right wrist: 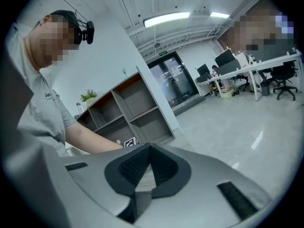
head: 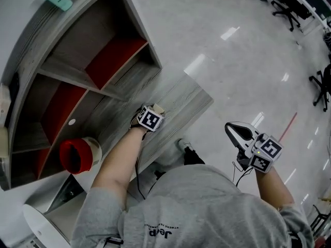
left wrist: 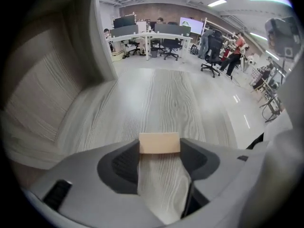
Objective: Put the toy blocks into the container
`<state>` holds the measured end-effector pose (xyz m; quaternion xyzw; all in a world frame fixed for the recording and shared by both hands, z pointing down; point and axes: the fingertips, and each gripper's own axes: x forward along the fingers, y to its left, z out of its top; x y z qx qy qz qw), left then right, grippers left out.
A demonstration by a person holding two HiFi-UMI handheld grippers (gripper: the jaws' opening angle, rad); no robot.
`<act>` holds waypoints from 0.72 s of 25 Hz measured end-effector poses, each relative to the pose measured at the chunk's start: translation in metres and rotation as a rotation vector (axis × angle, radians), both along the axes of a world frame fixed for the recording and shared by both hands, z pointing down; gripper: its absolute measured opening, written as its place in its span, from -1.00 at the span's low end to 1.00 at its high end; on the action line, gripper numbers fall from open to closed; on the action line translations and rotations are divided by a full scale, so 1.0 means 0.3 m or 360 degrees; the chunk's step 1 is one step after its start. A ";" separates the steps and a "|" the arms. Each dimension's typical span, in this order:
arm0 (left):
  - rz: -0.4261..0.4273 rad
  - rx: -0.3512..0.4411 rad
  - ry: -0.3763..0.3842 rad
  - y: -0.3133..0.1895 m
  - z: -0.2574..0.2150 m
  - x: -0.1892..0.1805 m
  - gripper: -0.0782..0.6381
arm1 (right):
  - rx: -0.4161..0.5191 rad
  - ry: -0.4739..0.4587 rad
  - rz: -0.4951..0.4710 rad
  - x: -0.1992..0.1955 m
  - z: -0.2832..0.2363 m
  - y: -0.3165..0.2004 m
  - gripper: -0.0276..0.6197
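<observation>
A tan wooden block (left wrist: 159,142) is clamped at the tips of the left claw (left wrist: 160,152) over the grey wood-grain surface (left wrist: 161,94). The right claw (right wrist: 147,148) is held closed and empty above the floor (head: 243,61).

A glossy grey floor (head: 227,56) runs beside a grey-wood shelf unit (head: 77,40). Desks (left wrist: 137,32) and office chairs (left wrist: 211,56) stand under strip lights (right wrist: 166,19).

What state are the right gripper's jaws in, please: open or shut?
Shut: the right gripper has its tips touching in its own view, nothing between them.
</observation>
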<state>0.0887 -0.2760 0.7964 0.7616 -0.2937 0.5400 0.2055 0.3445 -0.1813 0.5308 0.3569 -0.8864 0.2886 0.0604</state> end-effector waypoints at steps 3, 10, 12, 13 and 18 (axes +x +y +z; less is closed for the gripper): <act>-0.0012 0.0012 0.0013 0.011 -0.007 0.011 0.06 | 0.0003 -0.0003 -0.0010 -0.006 -0.004 0.004 -0.85; -0.0082 0.0097 0.0167 0.052 -0.185 0.019 0.06 | 0.0045 -0.0021 -0.0104 -0.119 -0.061 0.011 -0.85; -0.0110 0.0145 0.0204 0.062 -0.271 -0.013 0.05 | 0.0065 -0.0027 -0.0166 -0.189 -0.080 0.008 -0.85; -0.0125 0.0171 0.0218 0.067 -0.315 -0.033 0.05 | 0.0077 -0.0032 -0.0200 -0.229 -0.092 0.007 -0.85; -0.0208 0.0258 0.0289 0.141 -0.526 -0.165 0.05 | 0.0135 -0.0056 -0.0369 -0.440 -0.168 0.027 -0.85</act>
